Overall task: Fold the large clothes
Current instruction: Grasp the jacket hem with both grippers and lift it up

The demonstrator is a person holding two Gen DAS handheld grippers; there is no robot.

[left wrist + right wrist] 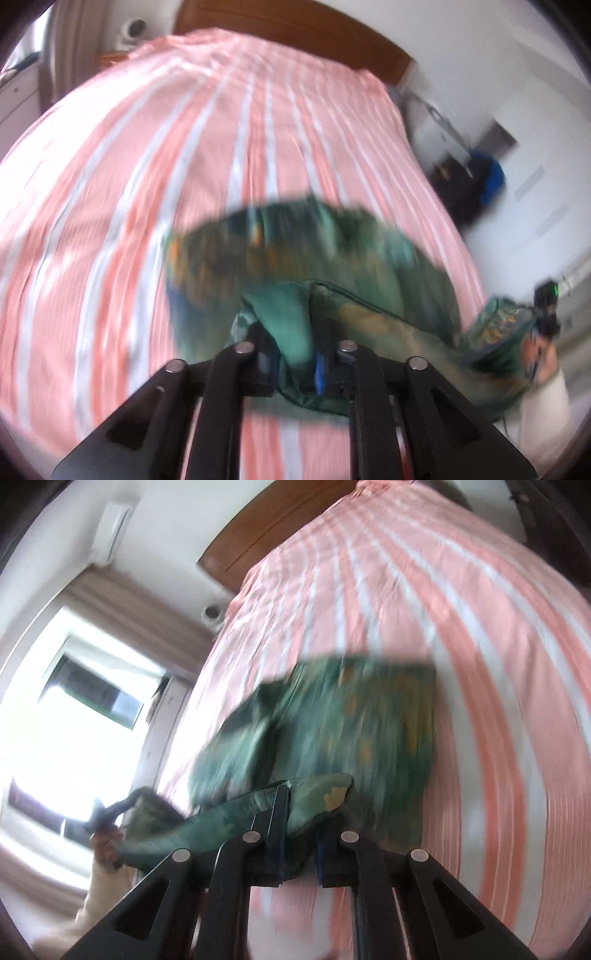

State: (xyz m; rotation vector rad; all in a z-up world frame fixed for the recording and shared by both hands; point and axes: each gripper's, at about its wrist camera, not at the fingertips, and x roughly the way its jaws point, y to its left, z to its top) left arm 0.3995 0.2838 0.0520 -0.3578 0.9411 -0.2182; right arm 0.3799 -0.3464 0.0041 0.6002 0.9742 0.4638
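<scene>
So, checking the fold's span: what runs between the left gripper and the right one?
A taut edge of the green patterned garment spans from the left gripper to the right gripper; nothing else lies between, as the left wrist view shows.

Garment (295, 251) over bed (110, 184), headboard (295, 26) at far end

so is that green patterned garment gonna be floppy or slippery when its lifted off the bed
Probably very floppy: the green garment sags and bunches between the left tool and the right tool. It looks thin and light, billowing above the striped bedsheet. Its slight sheen hints it may slip.
</scene>
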